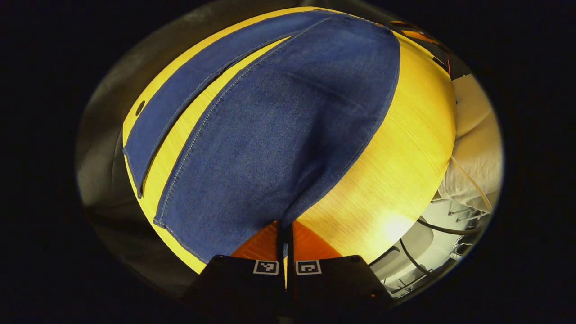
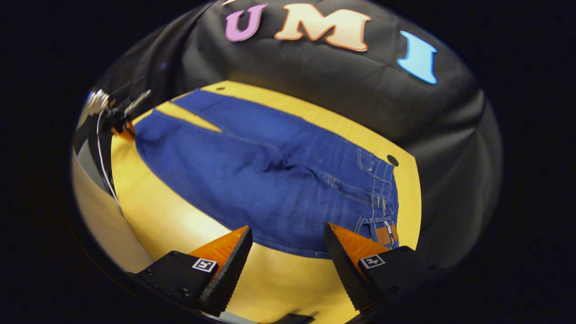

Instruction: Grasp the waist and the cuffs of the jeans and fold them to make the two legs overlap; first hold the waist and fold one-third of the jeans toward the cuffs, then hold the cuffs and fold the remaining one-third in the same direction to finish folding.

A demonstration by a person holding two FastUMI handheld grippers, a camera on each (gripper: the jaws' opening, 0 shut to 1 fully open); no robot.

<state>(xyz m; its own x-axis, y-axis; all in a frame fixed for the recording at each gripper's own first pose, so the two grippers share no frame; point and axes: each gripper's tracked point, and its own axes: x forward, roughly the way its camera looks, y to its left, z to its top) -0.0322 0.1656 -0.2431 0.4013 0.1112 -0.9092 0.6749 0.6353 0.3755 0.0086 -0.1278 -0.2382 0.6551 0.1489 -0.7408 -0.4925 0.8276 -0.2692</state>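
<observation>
Over the yellow table (image 2: 180,225), left gripper (image 1: 285,245) jaws pinch the jeans (image 1: 279,135) cuff; right gripper (image 2: 288,256) jaws gape wide, empty.

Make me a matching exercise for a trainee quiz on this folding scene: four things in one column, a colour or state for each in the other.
Things:
1. left tool
2. right tool
3. jeans
4. table

Colours or states:
A. open, holding nothing
B. blue, legs not yet overlapped
C. yellow, wood-grained
D. closed on denim

Pairs: 1-D, 2-A, 3-B, 4-C
</observation>
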